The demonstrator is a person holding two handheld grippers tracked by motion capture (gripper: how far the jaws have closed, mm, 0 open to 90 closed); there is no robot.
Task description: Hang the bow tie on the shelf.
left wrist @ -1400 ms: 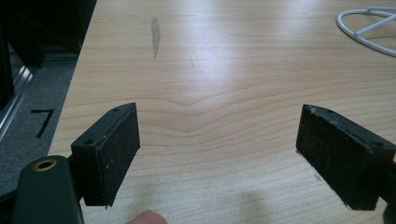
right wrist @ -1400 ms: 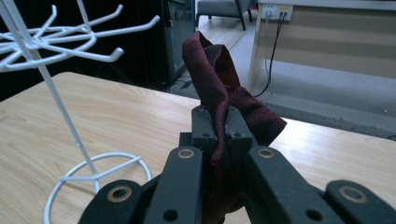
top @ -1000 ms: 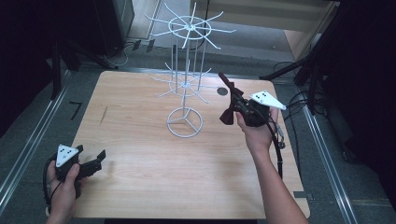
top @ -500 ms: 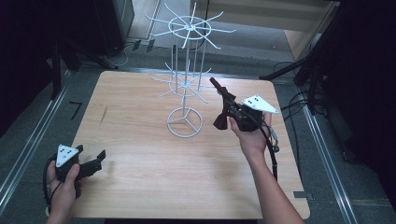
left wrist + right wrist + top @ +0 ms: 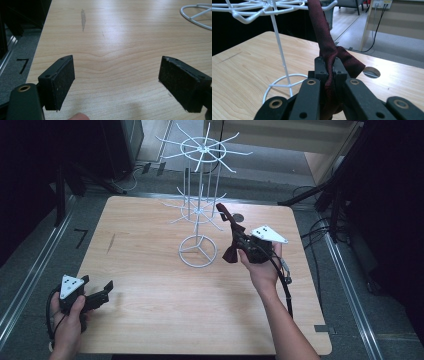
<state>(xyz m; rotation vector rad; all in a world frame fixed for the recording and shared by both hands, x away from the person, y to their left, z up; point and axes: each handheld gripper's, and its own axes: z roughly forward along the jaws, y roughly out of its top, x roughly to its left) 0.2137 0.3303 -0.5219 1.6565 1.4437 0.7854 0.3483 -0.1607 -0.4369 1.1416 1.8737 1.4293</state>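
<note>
Pale wooden table (image 5: 150,270) is carrying a white wire rack (image 5: 198,215). Beside it the right gripper (image 5: 239,239) is pinching a dark red cloth strip (image 5: 324,42) reaching up to the rack's arms, while the left gripper (image 5: 102,292) is resting with jaws spread wide near the table's near-left corner.

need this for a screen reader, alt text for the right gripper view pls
The right gripper has its fingers shut on a dark red fabric strip rising toward a white wire rack on a wooden table.

Even overhead light brightens the tabletop (image 5: 150,270); its surroundings fall dark, a soft sheen shows mid-wood, and shadows stay faint.
</note>
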